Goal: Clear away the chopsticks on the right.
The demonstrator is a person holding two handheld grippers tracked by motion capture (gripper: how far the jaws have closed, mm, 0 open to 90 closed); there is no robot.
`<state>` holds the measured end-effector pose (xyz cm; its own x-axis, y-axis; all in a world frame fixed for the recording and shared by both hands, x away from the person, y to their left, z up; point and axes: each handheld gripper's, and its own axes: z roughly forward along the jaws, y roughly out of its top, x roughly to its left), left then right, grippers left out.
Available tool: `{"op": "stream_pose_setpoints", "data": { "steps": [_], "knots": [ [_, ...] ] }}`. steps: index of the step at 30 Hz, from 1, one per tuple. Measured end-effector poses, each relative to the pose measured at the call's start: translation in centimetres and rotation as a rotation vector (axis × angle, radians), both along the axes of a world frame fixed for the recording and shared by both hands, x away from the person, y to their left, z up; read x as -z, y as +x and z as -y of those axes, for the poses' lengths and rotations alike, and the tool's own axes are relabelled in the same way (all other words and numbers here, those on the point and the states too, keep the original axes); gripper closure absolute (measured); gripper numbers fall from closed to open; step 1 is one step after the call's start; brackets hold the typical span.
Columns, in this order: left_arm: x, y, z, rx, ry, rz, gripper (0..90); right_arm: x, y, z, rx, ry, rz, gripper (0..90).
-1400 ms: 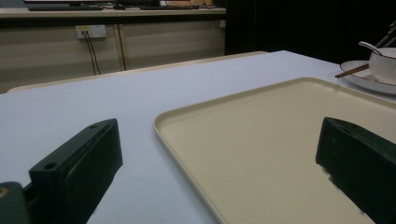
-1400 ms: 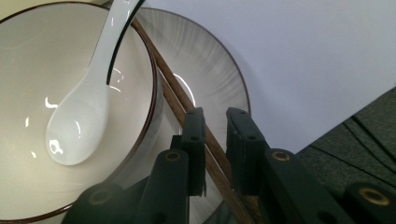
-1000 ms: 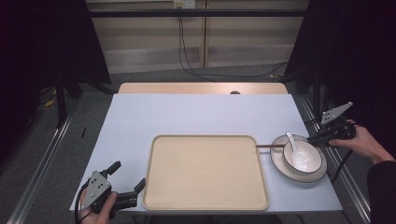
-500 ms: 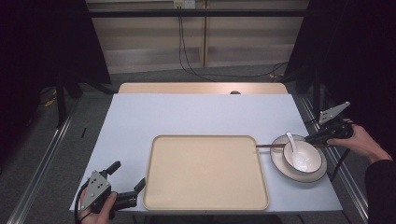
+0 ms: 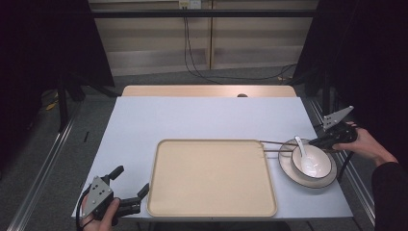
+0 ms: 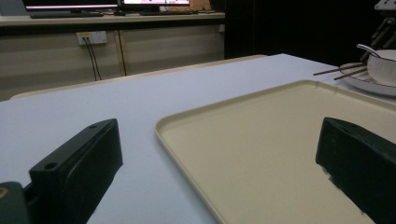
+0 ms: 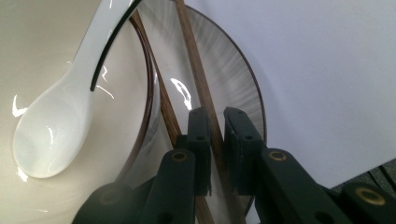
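I see my right gripper (image 5: 321, 141) at the right edge of the counter (image 5: 202, 118), over the far rim of the plate (image 5: 288, 169). In the right gripper view its jaws are almost pressed together and they pinch one chopstick (image 7: 201, 88) between them. The second chopstick (image 7: 156, 88) lies just beside it, against the bowl (image 7: 70, 186), outside the jaws. In the high view both chopsticks (image 5: 279, 146) point to the left, and their tips reach over the far right corner of the tray (image 5: 211, 179).

The bowl (image 5: 315, 163) sits on the plate, and a white spoon (image 5: 301, 148) rests inside it with the handle leaning on the far rim. In the right gripper view the spoon (image 7: 56, 121) lies with its hollow side up.

My left gripper (image 5: 129, 186) is at the near left corner of the counter, just beside the tray. Its jaws are spread wide and hold nothing. In the left gripper view one jaw is over the bare counter (image 6: 116, 107) and the other is over the tray (image 6: 261, 140), close to its near left corner. The tray has nothing on it. Far to the right in this view I see the plate (image 6: 369, 84), the bowl (image 6: 383, 65) and the chopsticks (image 6: 338, 71).
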<state>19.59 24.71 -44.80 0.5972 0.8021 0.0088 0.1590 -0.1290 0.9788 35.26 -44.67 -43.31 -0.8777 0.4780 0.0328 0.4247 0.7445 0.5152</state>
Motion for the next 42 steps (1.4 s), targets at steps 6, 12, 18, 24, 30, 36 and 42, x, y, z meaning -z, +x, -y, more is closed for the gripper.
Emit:
{"op": "stream_pose_setpoints", "data": {
  "steps": [6,12,18,24,30,36,42],
  "knots": [
    [0.1,0.0,0.0,0.006,0.000,-0.016,0.5,0.1,0.2,-0.4,-0.028,-0.023,-0.009,82.6],
    [0.1,0.0,0.0,0.004,-0.001,-0.007,0.5,0.0,0.3,-0.6,-0.040,-0.028,-0.010,85.0],
    [0.0,0.1,-0.1,0.001,0.008,-0.003,0.6,-0.6,0.2,0.1,0.000,0.004,-0.009,85.1],
    [0.0,0.0,-0.1,0.003,0.016,0.011,0.6,-1.6,0.1,0.8,0.045,0.036,-0.014,85.1],
    [-0.1,-0.1,0.0,0.002,0.013,0.009,0.6,-2.6,-1.1,2.0,0.153,0.116,0.017,85.1],
    [-0.1,0.0,-0.1,-0.013,0.024,0.019,0.6,-4.1,-3.3,3.4,0.261,0.274,-0.015,85.1],
    [-0.1,0.1,0.0,-0.001,0.022,0.020,0.6,-4.7,-5.2,2.9,0.290,0.379,-0.040,85.1]
  ]
}}
